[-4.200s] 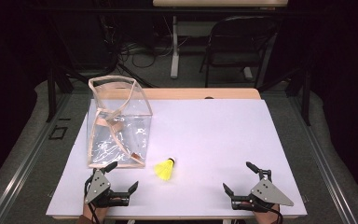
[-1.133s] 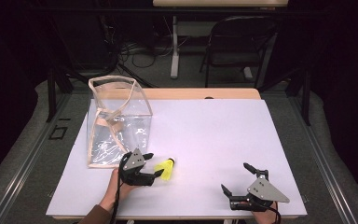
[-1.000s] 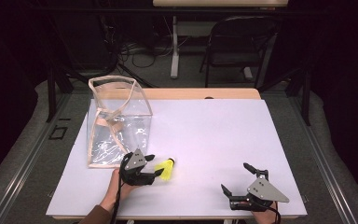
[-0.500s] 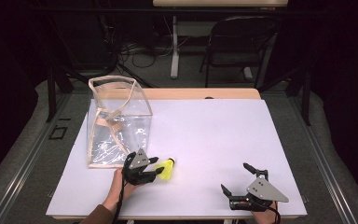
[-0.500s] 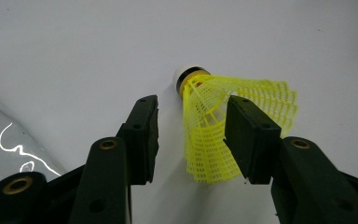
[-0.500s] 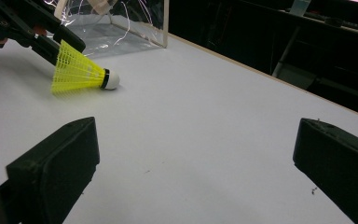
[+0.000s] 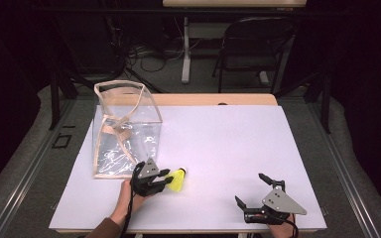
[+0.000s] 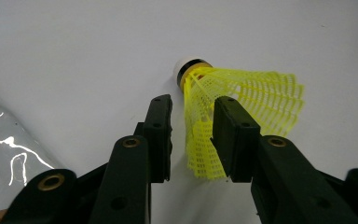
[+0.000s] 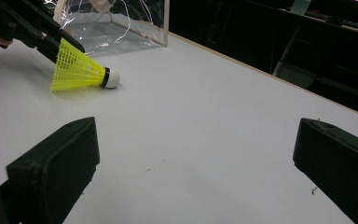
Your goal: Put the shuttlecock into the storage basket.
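Clear plastic with a tan trim makes up the bag (image 7: 124,134) that stands open-topped on the white table (image 7: 228,144), and it serves as your landmark: everything else lies on the near side of it, toward you.

Just off the bag's near right corner, your left hand (image 7: 127,194) brings the left gripper (image 7: 167,177) up to the yellow shuttlecock (image 7: 177,180). In the left gripper view, the left gripper (image 8: 192,133) has its jaws at a narrow gap, with the rim of the shuttlecock's (image 8: 233,109) mesh skirt standing between them. The pad on the view's right lies against or over the mesh; the other pad stands a little clear of it, so the grip is not closed on the skirt. The white cork tip with its black band points away from the jaws and rests on the table. A corner of the bag (image 8: 9,144) shows at that view's left edge.

From the right gripper view, the shuttlecock (image 9: 81,70) lies on its side in front of the bag (image 9: 116,23), cork toward the view's right, with the left gripper's black jaws at its skirt end.

Well to the right of the bag, near the table's front edge, your right gripper (image 7: 250,191) rests low over bare table with its jaws spread wide. The right gripper view confirms it: the right gripper (image 9: 196,154) holds nothing, and only white tabletop lies between its two pads.
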`<state>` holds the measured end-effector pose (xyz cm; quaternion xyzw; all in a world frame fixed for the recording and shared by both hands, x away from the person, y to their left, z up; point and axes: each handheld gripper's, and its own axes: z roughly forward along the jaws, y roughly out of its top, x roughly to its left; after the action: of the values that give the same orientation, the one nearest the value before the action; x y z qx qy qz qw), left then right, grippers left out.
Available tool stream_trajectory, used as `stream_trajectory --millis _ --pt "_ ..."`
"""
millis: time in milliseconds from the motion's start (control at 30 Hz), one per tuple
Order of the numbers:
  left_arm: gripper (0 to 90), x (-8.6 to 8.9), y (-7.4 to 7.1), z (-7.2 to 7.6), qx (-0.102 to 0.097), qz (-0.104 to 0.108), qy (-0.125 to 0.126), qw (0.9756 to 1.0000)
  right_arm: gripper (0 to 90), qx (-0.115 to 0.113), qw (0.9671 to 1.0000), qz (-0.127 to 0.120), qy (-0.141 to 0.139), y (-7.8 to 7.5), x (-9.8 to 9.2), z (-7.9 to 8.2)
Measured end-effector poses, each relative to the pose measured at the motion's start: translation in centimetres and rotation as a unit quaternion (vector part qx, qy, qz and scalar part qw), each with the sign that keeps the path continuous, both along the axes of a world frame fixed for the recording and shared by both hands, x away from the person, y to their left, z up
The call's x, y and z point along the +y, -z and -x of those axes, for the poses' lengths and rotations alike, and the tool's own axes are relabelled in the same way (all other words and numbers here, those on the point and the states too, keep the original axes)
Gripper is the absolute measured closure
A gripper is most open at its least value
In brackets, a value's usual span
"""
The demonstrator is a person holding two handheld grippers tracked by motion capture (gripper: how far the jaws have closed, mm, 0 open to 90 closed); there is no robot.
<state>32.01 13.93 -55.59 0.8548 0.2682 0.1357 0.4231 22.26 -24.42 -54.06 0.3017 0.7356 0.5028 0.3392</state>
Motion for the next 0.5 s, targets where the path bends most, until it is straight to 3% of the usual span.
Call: stream_trajectory --millis 500 --pt "85.5 0.09 0.18 0.04 0.006 0.005 -0.002 1.0000 0.0 0.001 1.0000 0.002 -0.001 0.01 0.00 -0.01"
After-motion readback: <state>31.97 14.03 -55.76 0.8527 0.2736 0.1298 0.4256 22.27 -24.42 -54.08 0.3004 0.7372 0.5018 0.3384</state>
